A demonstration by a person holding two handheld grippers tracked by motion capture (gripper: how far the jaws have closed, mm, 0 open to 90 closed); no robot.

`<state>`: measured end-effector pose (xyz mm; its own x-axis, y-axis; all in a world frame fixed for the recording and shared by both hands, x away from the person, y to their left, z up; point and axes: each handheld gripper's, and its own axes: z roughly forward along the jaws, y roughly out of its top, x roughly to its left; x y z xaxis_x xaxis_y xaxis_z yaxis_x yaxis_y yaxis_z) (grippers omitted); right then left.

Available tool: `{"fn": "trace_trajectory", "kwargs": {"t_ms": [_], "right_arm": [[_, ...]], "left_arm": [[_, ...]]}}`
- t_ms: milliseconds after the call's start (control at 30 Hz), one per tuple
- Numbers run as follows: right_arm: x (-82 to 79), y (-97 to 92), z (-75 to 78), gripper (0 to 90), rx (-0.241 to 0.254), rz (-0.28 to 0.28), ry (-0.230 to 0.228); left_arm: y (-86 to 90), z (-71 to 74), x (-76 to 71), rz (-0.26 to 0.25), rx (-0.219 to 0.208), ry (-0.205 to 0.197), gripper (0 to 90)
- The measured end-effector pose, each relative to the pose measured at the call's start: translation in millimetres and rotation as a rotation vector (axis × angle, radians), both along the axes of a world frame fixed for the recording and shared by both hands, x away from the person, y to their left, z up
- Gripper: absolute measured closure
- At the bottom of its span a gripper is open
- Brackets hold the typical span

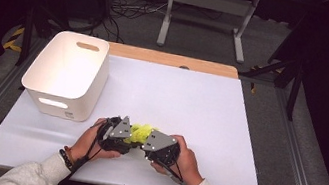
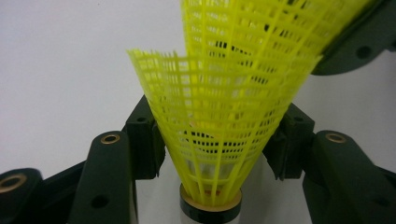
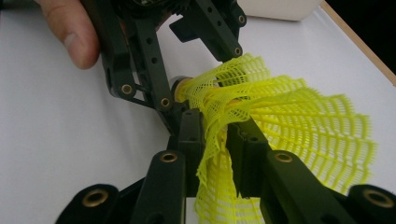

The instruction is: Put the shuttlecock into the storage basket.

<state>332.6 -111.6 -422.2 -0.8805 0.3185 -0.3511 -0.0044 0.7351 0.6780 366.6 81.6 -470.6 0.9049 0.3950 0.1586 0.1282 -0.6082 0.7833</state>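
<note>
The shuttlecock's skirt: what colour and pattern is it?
Bright yellow, an open mesh lattice: the shuttlecock's skirt shows best in the left gripper view.

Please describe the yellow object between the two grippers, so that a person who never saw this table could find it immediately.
Start at the white bin on the table's far left, then come toward the near edge, where two hands hold black grippers together. Between them lies the shuttlecock, with a netted plastic skirt. It is the bright yellow item on the white table.

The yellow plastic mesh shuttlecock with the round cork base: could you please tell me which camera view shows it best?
The left gripper view: the yellow plastic mesh shuttlecock shows there from its cork base to its flared skirt, between black jaws. The right gripper view shows its skirt crumpled between the jaws. The high view shows a small yellow patch between the two hand-held grippers.
</note>
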Motion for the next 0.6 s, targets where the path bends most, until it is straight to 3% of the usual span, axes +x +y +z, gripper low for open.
{"fn": "trace_trajectory", "kwargs": {"t_ms": [167,400,600], "right_arm": [[-2.0,-0.3,5.3,69.7,0.016,0.026,0.032],[-6.4,-1.7,13.3,58.7,0.047,0.047,0.048],[-7.7,-1.2,16.2,52.1,0.050,0.042,0.055]], "left_arm": [[0.0,0.6,-3.0,-0.010,-0.031,-0.026,46.5],[7.0,3.2,-10.5,-0.012,-0.118,-0.090,46.7],[8.6,4.1,-12.7,-0.007,-0.142,-0.116,47.3]]}}
